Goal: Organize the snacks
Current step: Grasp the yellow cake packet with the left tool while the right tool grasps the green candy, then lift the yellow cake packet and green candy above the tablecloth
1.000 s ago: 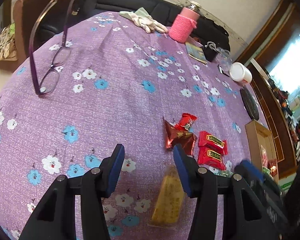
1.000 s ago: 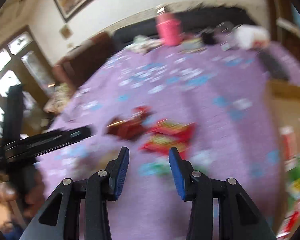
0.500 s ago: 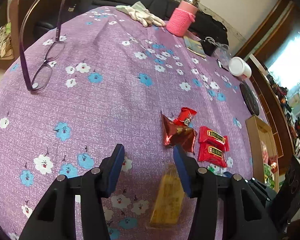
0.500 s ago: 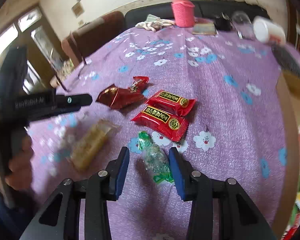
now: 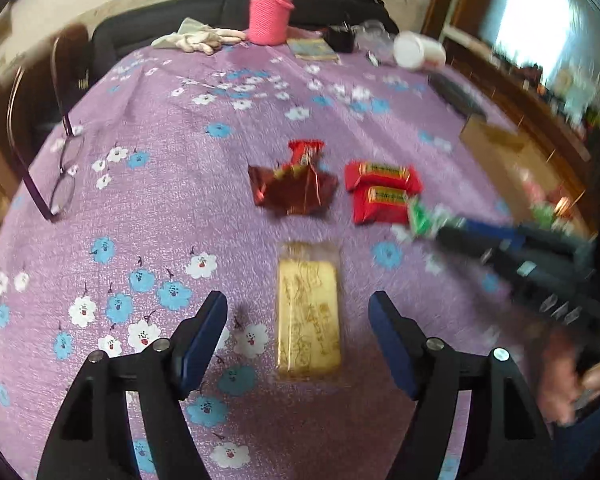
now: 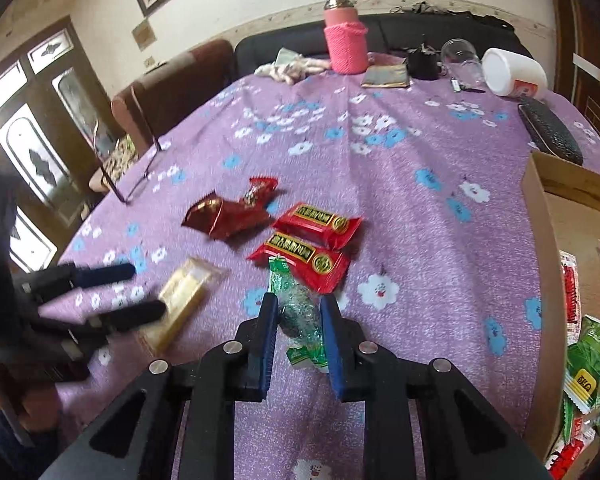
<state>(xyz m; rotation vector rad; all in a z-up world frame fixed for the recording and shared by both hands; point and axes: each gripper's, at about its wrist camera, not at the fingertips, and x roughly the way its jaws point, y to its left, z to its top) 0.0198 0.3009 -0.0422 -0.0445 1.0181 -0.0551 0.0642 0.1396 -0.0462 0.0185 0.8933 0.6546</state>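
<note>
Here the right gripper (image 6: 299, 312) has its blue jaws pressed against a green, clear-windowed snack packet (image 6: 300, 316), having just closed on it; the packet sits between the pads, its upper end lying over the corner of the nearer of two red rectangular snack packs with yellow labels (image 6: 300, 260). The second red pack (image 6: 320, 222) lies just beyond the first, touching it. To their left rests a crumpled dark red foil wrapper (image 6: 228, 216) with a small bright red packet (image 6: 262, 190) at its far edge.

The left gripper (image 5: 298, 320) stands wide, its jaws having just spread further apart, one on each side of a yellow bar-shaped snack in clear wrapping (image 5: 307, 312). The pads do not touch the bar, which lies flat on the purple tablecloth printed with blue and white flowers (image 5: 160, 184).

At the right edge of the table stands an open brown cardboard box (image 6: 540, 216) with green and red snack packets already inside. A pair of purple-framed glasses (image 5: 56, 160) lies on the left part of the cloth. Along the far edge are a pink knit-covered bottle (image 6: 346, 40), a pale crumpled cloth (image 6: 292, 66), a tipped white plastic jar (image 6: 512, 74) and a black case (image 6: 550, 134).
</note>
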